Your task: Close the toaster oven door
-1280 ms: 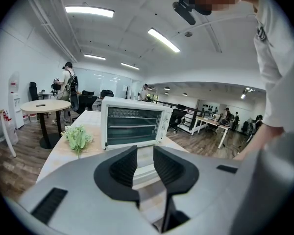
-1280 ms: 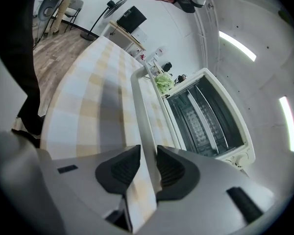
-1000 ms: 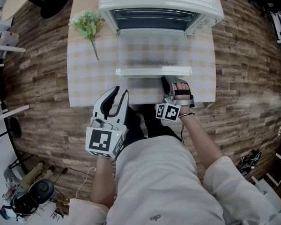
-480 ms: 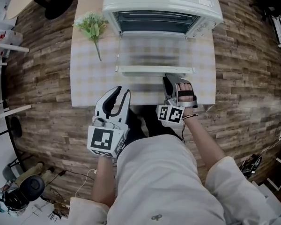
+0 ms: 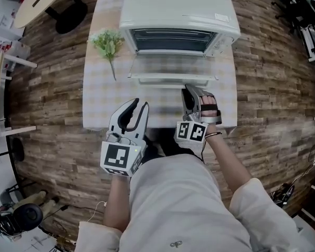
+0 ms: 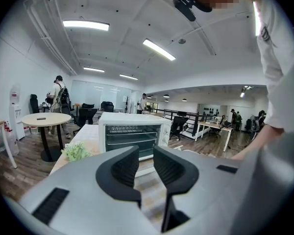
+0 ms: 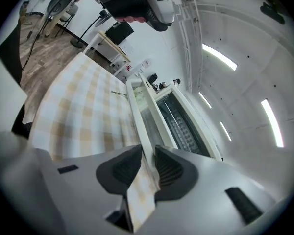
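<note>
A white toaster oven (image 5: 176, 7) stands at the far side of a checked table (image 5: 102, 104). Its glass door (image 5: 170, 67) hangs open and partly raised, with the white handle bar (image 5: 163, 80) at its front edge. My right gripper (image 5: 189, 92) is shut on the right part of that bar. In the right gripper view the handle (image 7: 139, 111) runs between the jaws of the gripper (image 7: 148, 165), and the oven rack (image 7: 183, 126) shows behind. My left gripper (image 5: 136, 106) hovers over the table's near edge, open and holding nothing. Past its jaws (image 6: 146, 168) I see the oven (image 6: 132, 133).
A green plant sprig (image 5: 108, 42) lies on the table left of the oven. A round wooden table (image 5: 39, 1) stands at the far left on the wood floor. Black racks (image 5: 310, 14) stand at the right. A person (image 6: 59, 94) stands far off.
The door has swung up from nearly flat; its glass now looks much shorter from above. My right gripper has risen with the handle. The left gripper has hardly moved.
</note>
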{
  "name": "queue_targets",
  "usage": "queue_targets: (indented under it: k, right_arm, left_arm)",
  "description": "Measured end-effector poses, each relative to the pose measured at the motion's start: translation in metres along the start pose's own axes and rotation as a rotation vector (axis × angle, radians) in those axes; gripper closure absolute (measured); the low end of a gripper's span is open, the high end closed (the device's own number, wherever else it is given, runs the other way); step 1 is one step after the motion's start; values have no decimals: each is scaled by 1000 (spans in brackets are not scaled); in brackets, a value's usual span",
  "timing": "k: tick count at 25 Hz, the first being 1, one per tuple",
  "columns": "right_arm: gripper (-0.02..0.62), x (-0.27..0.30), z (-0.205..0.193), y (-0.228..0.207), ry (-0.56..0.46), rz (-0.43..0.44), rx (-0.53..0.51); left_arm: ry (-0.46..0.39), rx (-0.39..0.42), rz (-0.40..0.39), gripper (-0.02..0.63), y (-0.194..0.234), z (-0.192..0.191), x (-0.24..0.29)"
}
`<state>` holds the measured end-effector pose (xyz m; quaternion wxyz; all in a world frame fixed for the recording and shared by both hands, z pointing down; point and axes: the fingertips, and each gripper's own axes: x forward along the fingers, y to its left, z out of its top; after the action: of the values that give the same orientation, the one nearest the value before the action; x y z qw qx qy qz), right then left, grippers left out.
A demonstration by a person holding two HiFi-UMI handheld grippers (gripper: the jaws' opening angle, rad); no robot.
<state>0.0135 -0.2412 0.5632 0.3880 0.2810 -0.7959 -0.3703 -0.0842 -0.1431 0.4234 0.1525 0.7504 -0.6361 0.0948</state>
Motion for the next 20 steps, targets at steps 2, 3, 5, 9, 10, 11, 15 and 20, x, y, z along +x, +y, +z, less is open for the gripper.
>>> queue_targets:
  k: [2, 3, 5, 9, 10, 11, 15, 20]
  right_arm:
    - [509, 2, 4, -12, -8, -18, 2]
    - [509, 3, 5, -17, -11, -24, 4]
    - [509, 6, 8, -27, -16, -29, 6]
    - [508, 11, 12, -41, -23, -21, 1]
    - [506, 12, 12, -43, -23, -17, 0]
    - [506, 13, 13, -45, -23, -14, -1]
    - [505, 17, 15, -55, -28, -11, 6]
    - [502, 23, 18, -68, -30, -17, 9]
  left_arm:
    - [-8, 6, 1, 525, 0, 5, 1]
    - [-11, 9, 1, 525, 0, 7, 1]
    - [-17, 14, 1, 525, 0, 11, 3]
    - [-27, 17, -2, 525, -2, 16, 5]
    - [-28, 19, -4, 525, -2, 17, 6]
    - [-30, 21, -6, 525, -3, 19, 7]
    - [-38, 32, -11, 525, -5, 24, 10]
    - [-45, 39, -11, 525, -6, 28, 10]
